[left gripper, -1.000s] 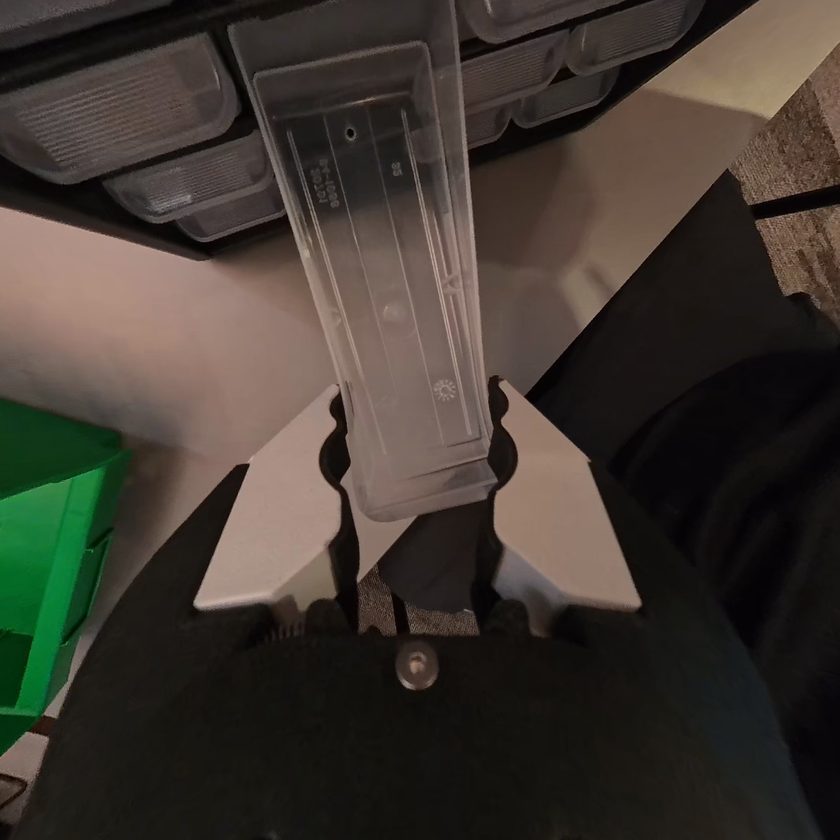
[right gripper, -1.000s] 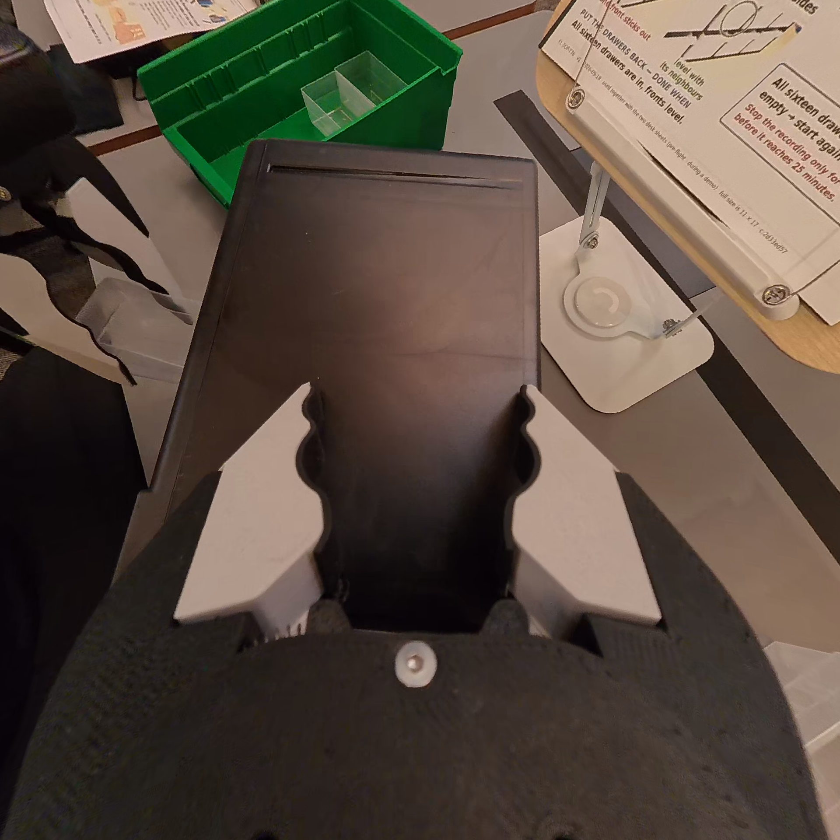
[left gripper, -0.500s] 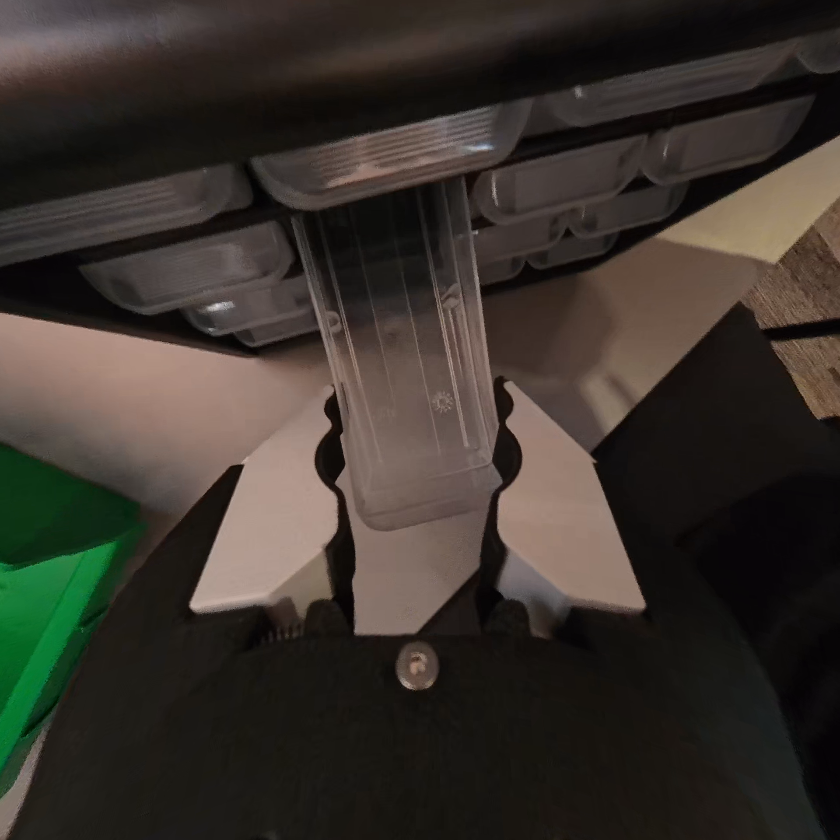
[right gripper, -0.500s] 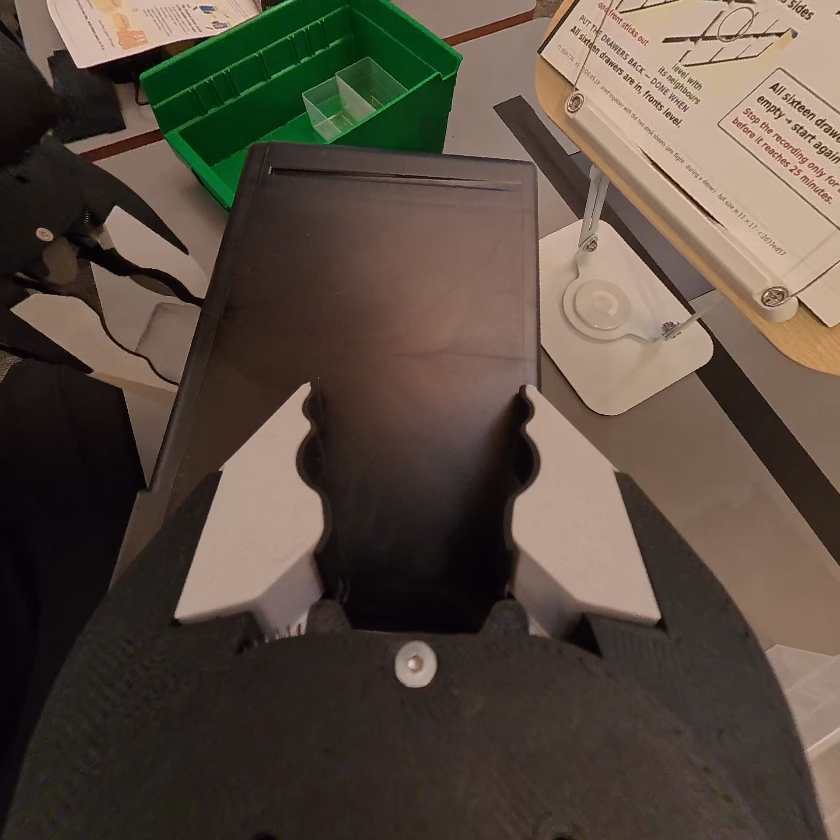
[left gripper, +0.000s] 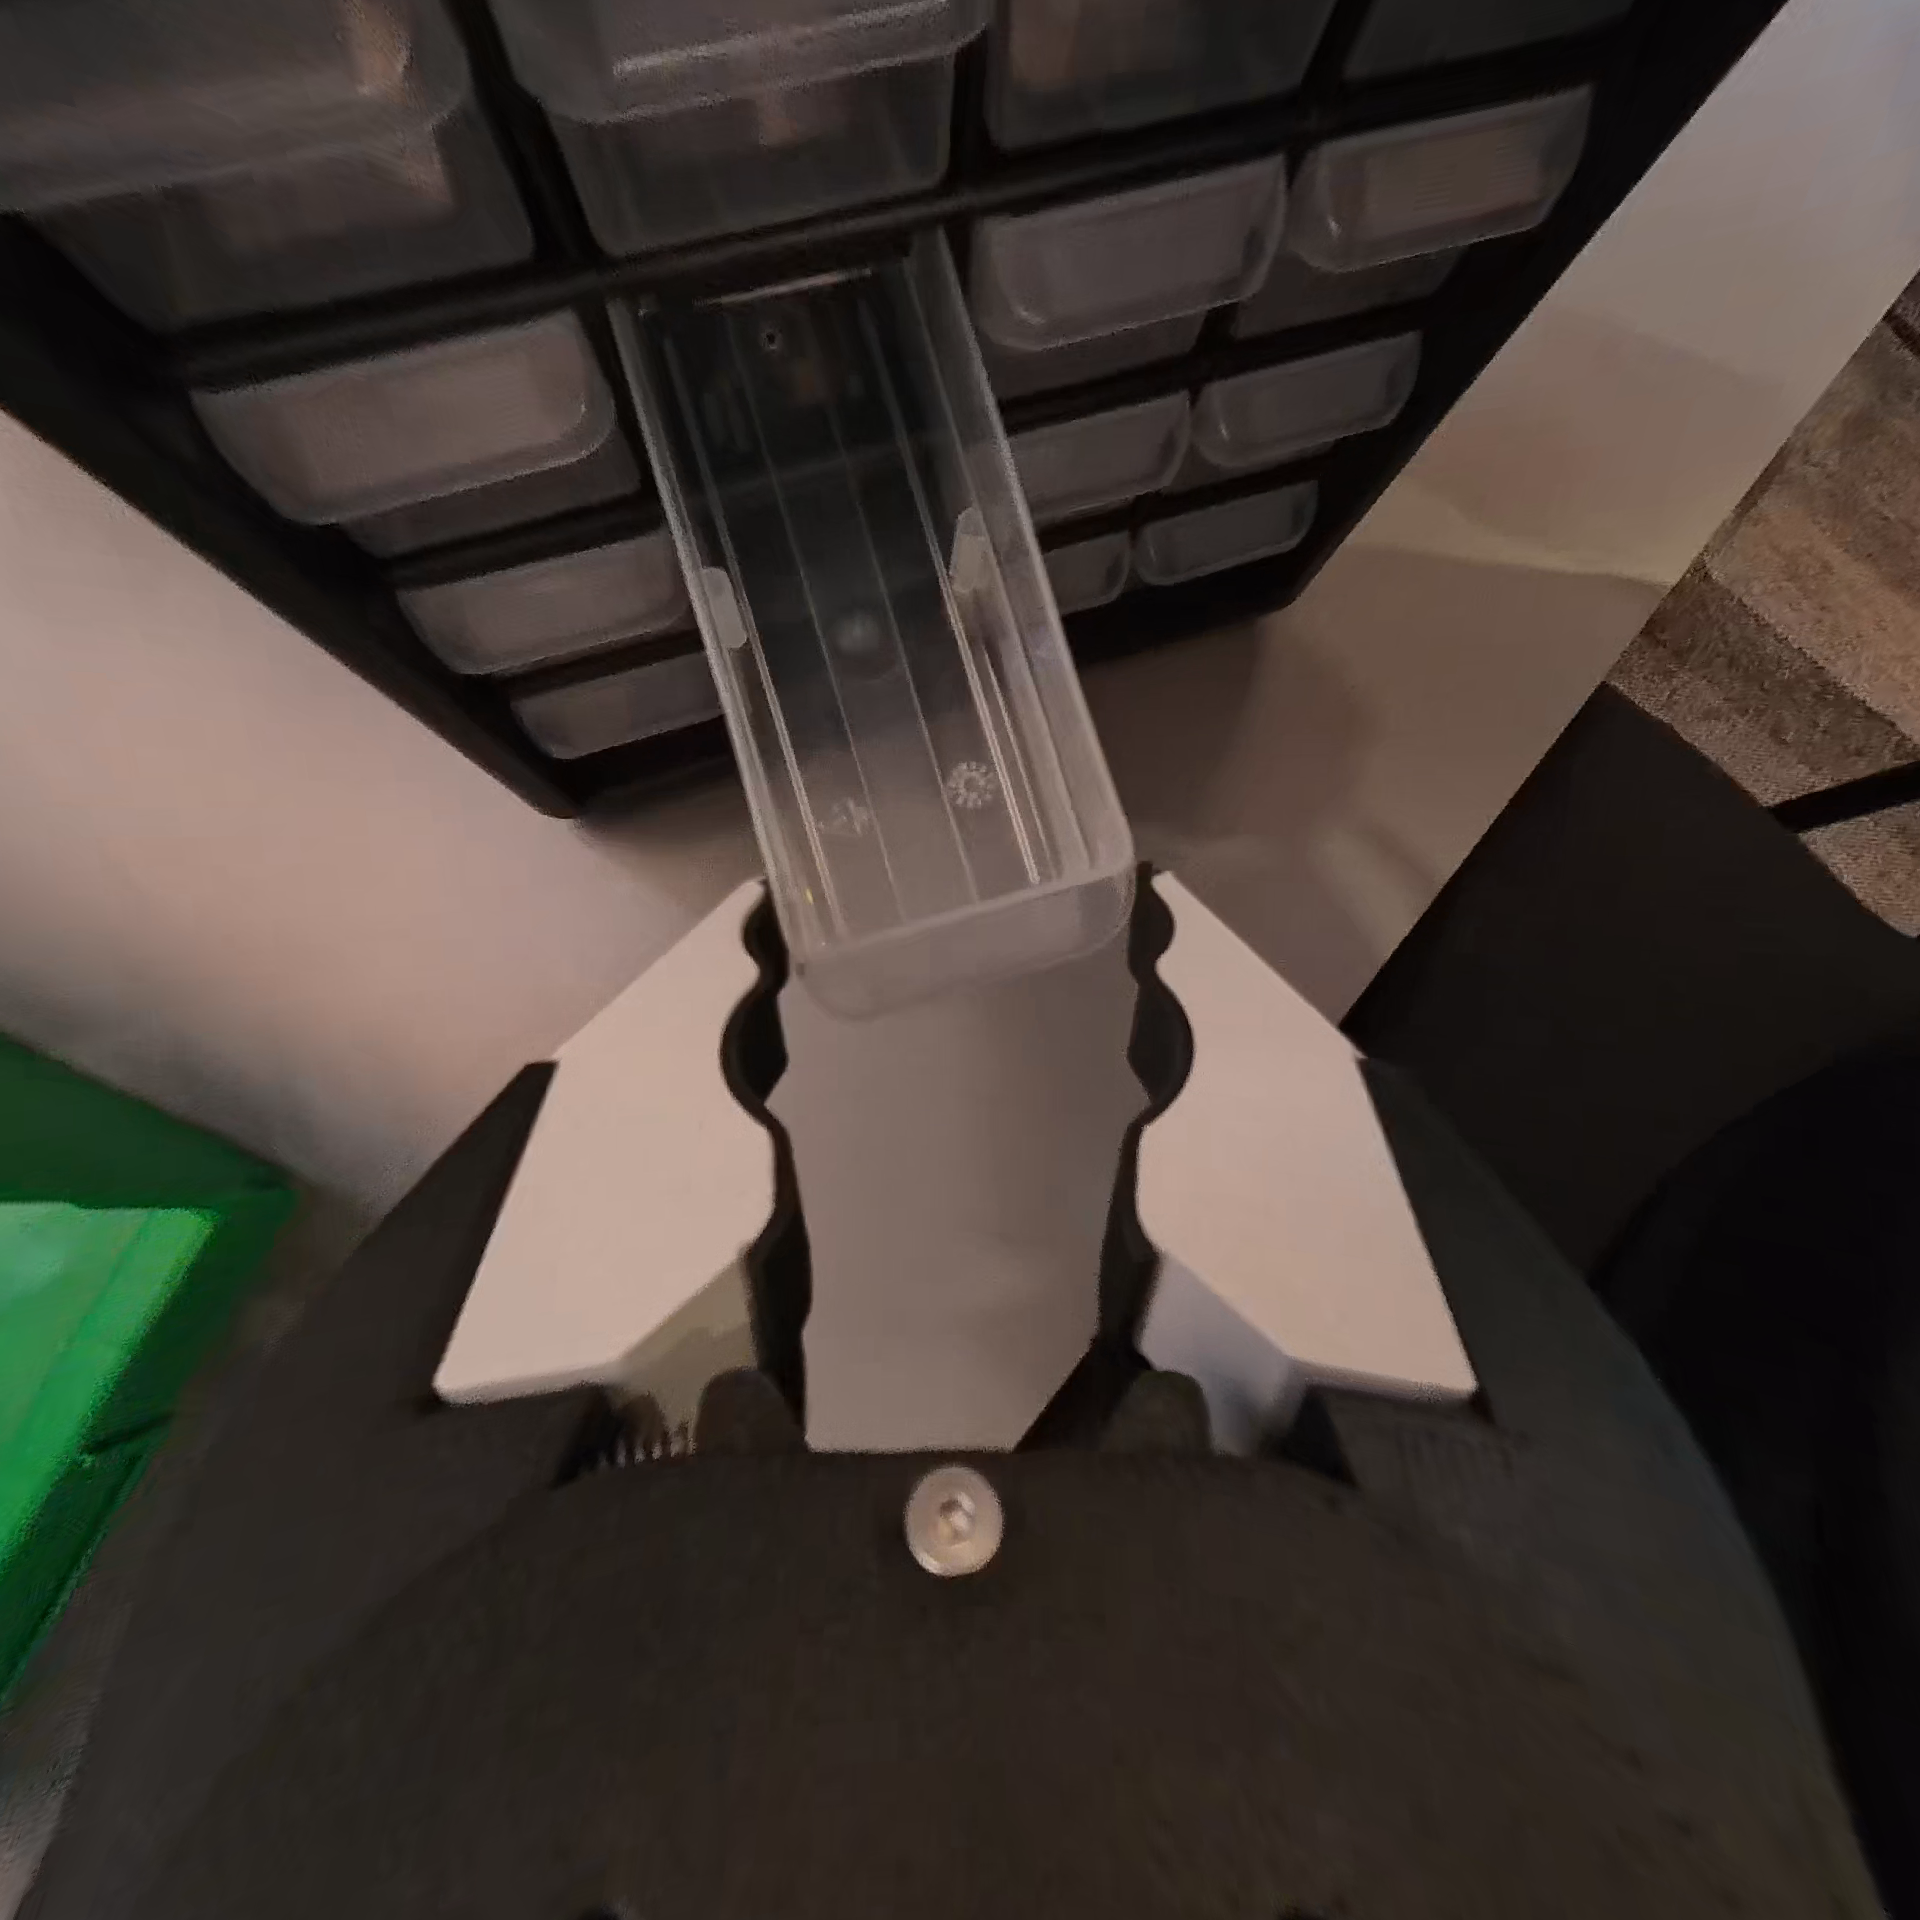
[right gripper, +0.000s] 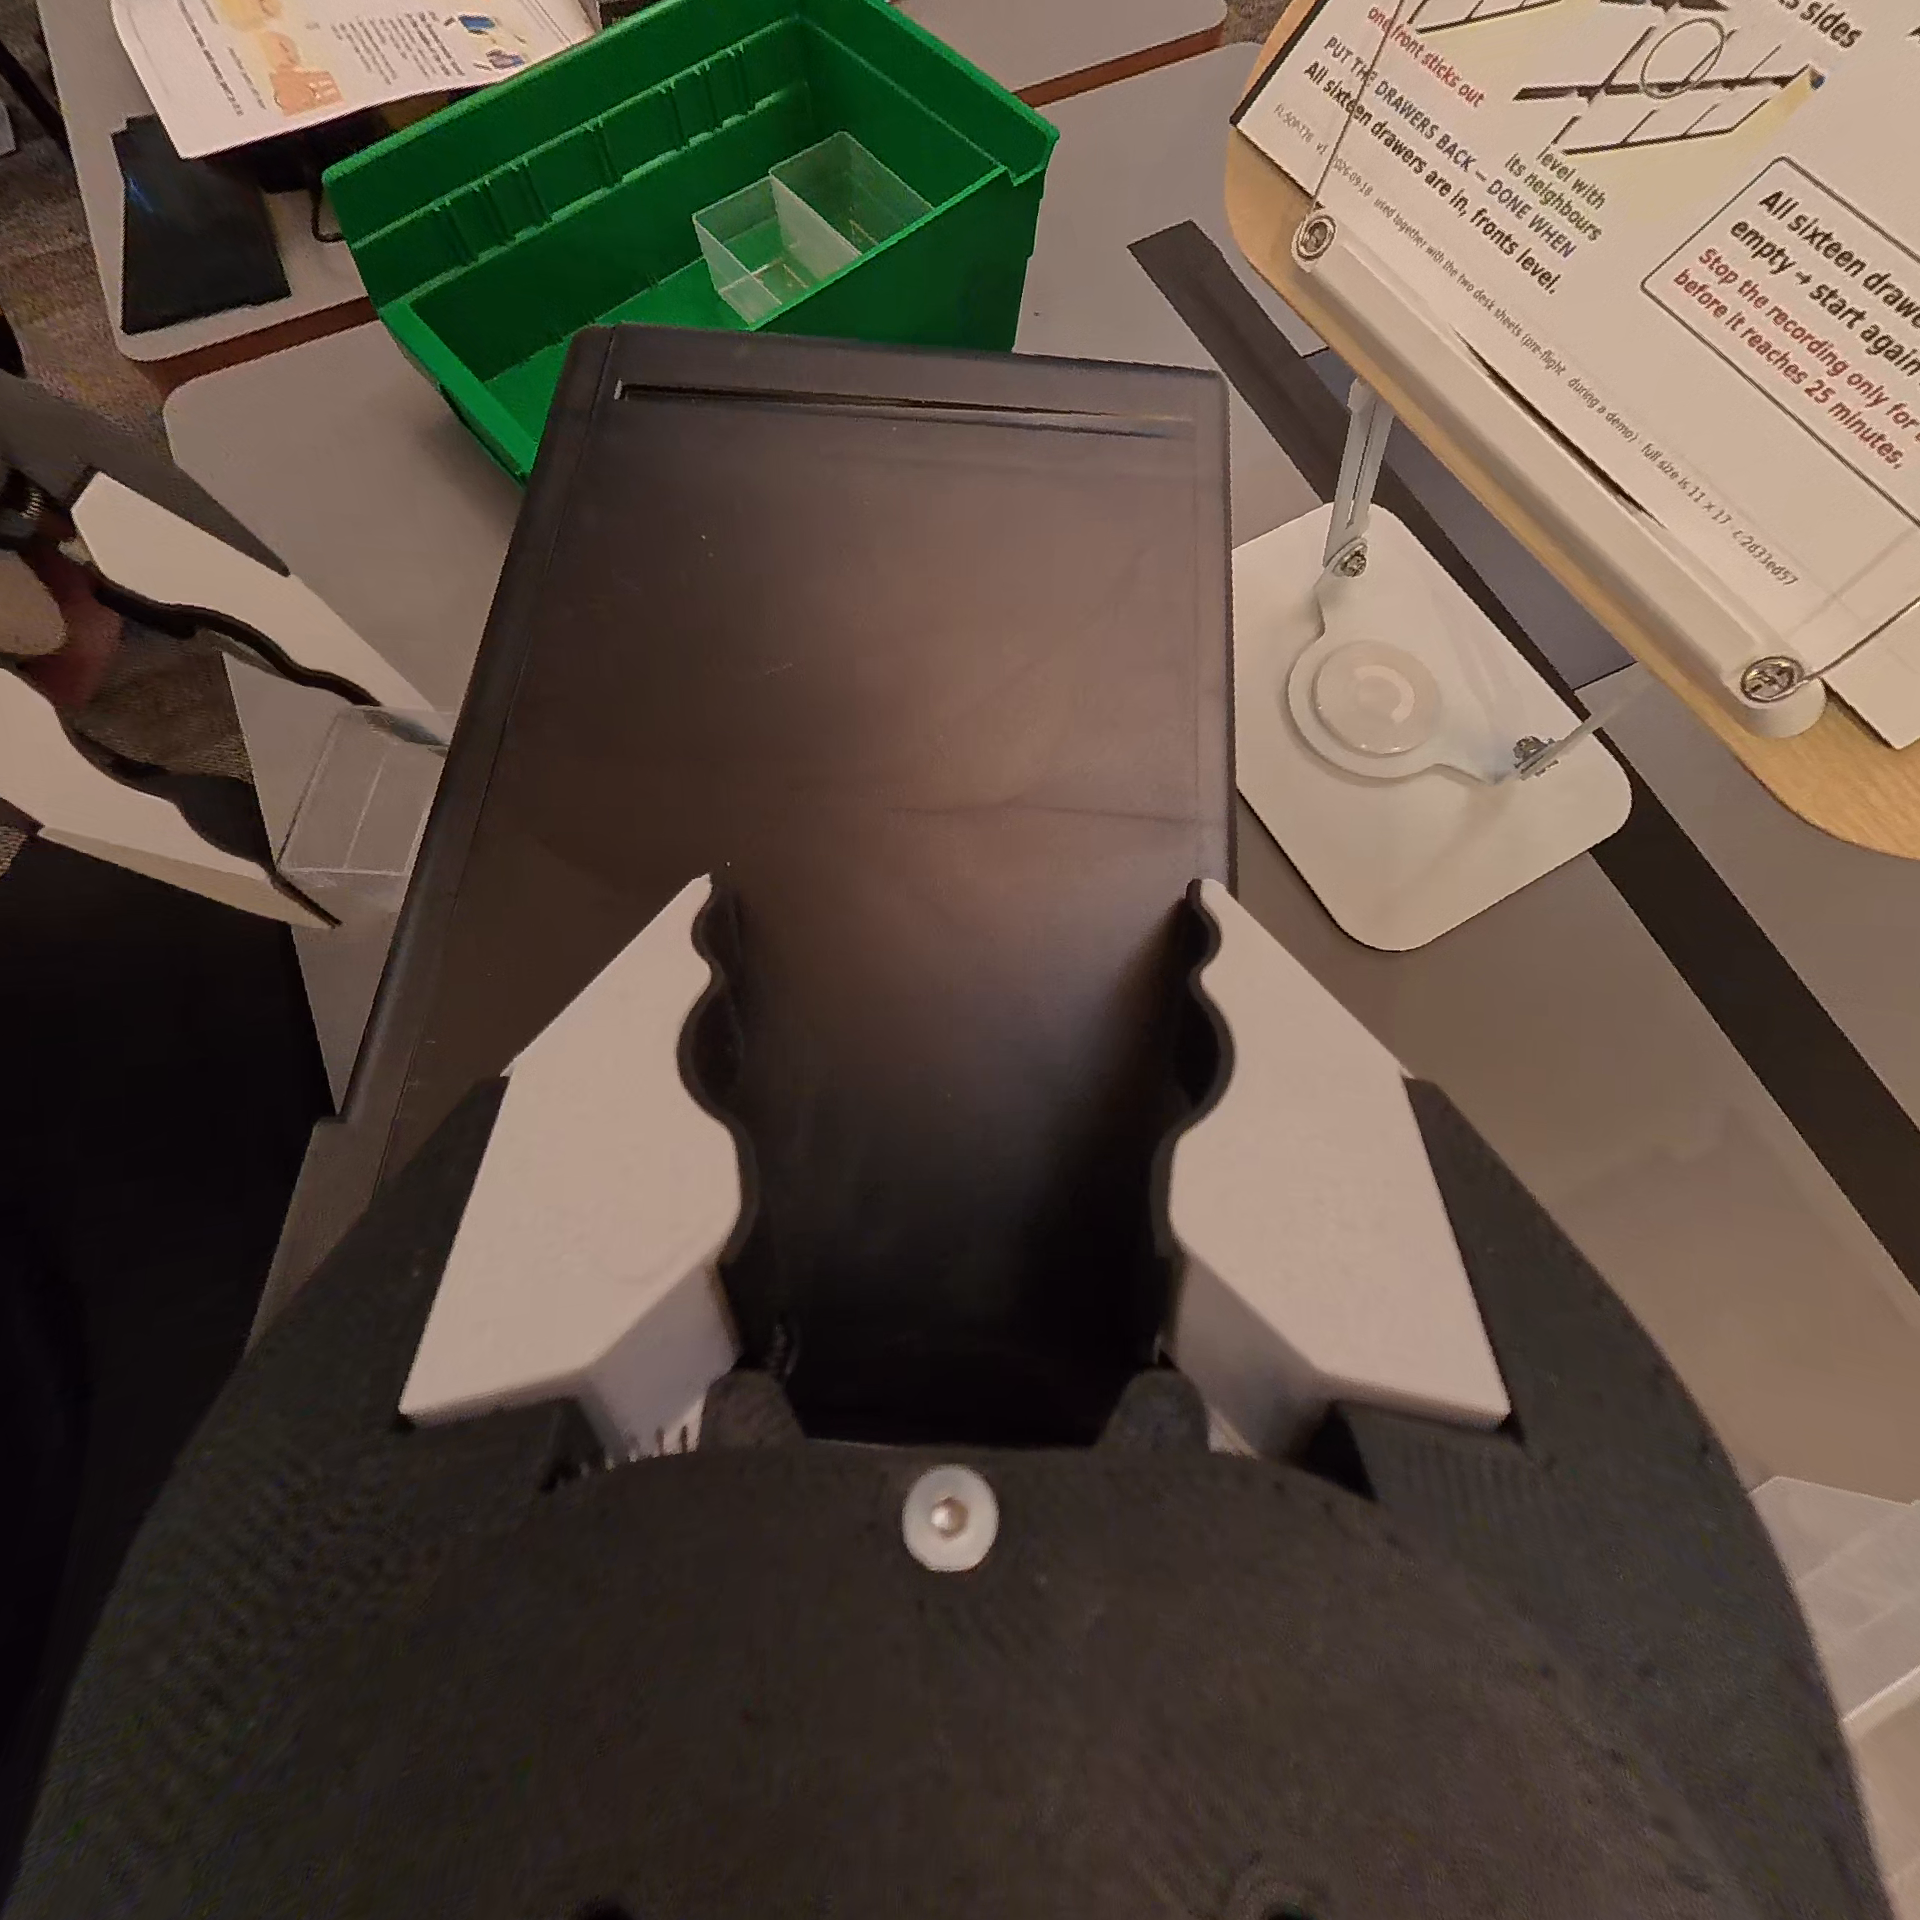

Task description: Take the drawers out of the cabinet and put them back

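Note:
The black cabinet holds several clear drawers in its slots. One clear drawer sticks far out of a slot in the second column, its far end inside the slot. My left gripper is shut on the drawer's near end, held only by the fingertips. In the right wrist view the cabinet's black top fills the middle. My right gripper is open and empty, with its fingers spread just over that top. The left gripper with the drawer shows at the cabinet's left side.
A green bin behind the cabinet holds two clear drawers; it also shows in the left wrist view. A white document stand with a printed sheet stands right of the cabinet. Papers and a black pouch lie at the far left.
The left gripper swung the drawer from tilted under the cabinet front to level, and its far end entered a slot. The drawer's near end slid from deep between the fingers to their tips. The right gripper stayed put.

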`<state>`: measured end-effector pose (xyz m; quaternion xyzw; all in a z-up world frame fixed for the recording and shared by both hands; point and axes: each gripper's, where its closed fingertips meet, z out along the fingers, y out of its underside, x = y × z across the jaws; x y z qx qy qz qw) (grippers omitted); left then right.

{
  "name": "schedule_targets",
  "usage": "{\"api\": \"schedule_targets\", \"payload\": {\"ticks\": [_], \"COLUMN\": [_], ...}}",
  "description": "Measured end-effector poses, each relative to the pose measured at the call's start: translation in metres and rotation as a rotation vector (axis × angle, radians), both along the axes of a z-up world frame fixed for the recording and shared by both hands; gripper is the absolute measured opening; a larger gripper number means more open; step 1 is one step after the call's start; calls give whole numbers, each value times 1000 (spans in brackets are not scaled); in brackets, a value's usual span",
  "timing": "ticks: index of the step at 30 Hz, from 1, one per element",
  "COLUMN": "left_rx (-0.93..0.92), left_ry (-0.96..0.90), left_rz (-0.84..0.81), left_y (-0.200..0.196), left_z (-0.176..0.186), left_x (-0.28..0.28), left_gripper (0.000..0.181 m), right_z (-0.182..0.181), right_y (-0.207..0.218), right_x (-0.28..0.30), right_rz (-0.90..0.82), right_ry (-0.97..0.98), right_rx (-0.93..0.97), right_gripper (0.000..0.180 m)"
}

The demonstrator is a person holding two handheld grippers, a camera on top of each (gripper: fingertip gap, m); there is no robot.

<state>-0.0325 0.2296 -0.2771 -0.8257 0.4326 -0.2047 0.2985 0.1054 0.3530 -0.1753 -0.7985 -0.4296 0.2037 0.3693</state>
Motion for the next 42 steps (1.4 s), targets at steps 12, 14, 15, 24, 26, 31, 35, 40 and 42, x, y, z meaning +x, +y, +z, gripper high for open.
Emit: {"api": "schedule_targets", "payload": {"ticks": [12,14,15,24,26,31,35,40,42], "left_rx": [61,100,124,351,331,356,311,284,334], "left_ry": [-13,-1,1,-16,-27,-5,-24,-66,-72], "left_rz": [76,99,104,134,227,341,429,399,432], "left_y": [34,46,52,67,84,108,123,118,122], "left_z": [11,12,12,21,18,11,4,7,26], "left_x": [29,33,36,13,2,3,0,-12,-42], "left_gripper": [64,63,63,75,90,121,141,141,129], "right_z": [0,0,0,0,0,0,0,0,0], "right_y": [0,0,0,0,0,0,0,0,0], "right_x": [0,0,0,0,0,0,0,0,0], "right_rz": [-5,-4,-4,2,2,-2,-3,-3,-2], "right_ry": [1,1,2,4,6,6,7,7,7], "right_rx": [-1,-1,-1,0,-1,-1,-2,-1,-1], "right_gripper": [85,85,85,85,85,85,84,84,84]}}
